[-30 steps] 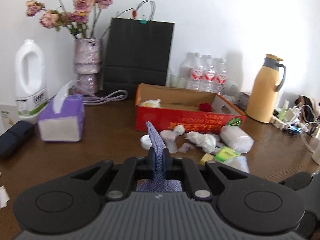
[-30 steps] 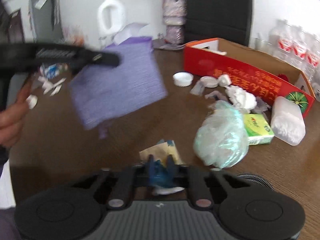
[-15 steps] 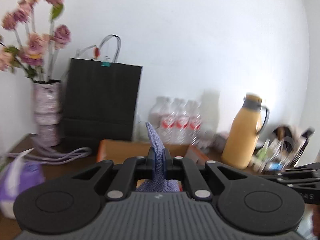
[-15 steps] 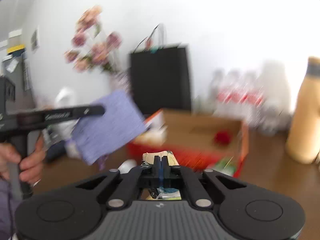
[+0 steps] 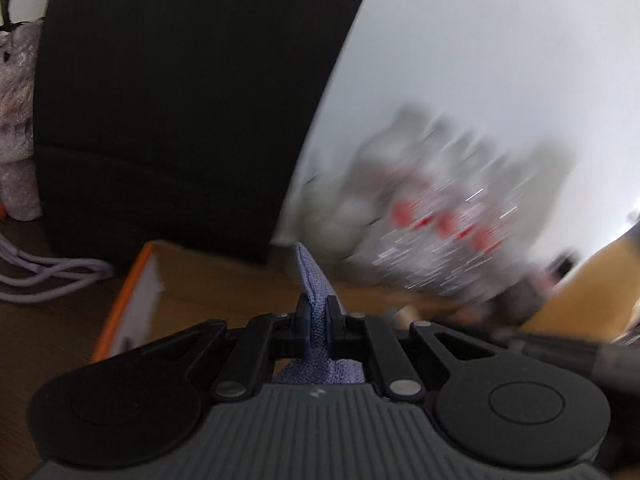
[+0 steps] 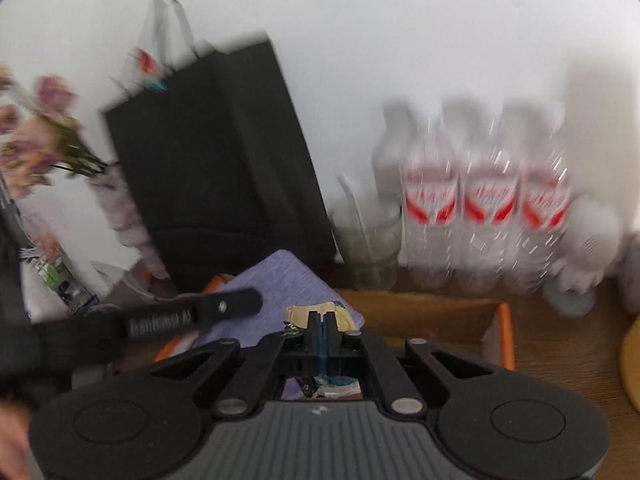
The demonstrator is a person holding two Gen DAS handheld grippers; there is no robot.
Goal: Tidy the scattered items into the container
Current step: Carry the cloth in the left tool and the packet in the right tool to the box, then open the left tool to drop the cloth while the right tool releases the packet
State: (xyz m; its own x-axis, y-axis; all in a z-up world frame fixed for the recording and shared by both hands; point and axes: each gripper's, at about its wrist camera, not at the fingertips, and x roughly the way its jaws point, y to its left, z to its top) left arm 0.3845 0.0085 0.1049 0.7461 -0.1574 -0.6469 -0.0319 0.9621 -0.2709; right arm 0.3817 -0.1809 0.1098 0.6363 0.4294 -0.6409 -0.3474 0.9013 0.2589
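Left claw: clenched on a purple cloth, which stands edge-on between the jaws, its tip rising above them and a fold bunched below. The claw hangs over the near left part of the cardboard box, an open brown container with an orange outer rim. Far behind the box stands a black paper bag; to its right, blurred, a pack of water bottles with red labels. A purple cord lies on the brown desk at left.

Right claw: clenched on a crumpled wrapper, tan and yellow above the jaws, blue and white below. It hangs above the same box, whose orange rim shows at right. Just left of it, the left claw's black finger holds the purple cloth spread flat over the box's left end. Beyond stand the black bag, a clear glass and the bottles, against a white wall; pink flowers at far left.
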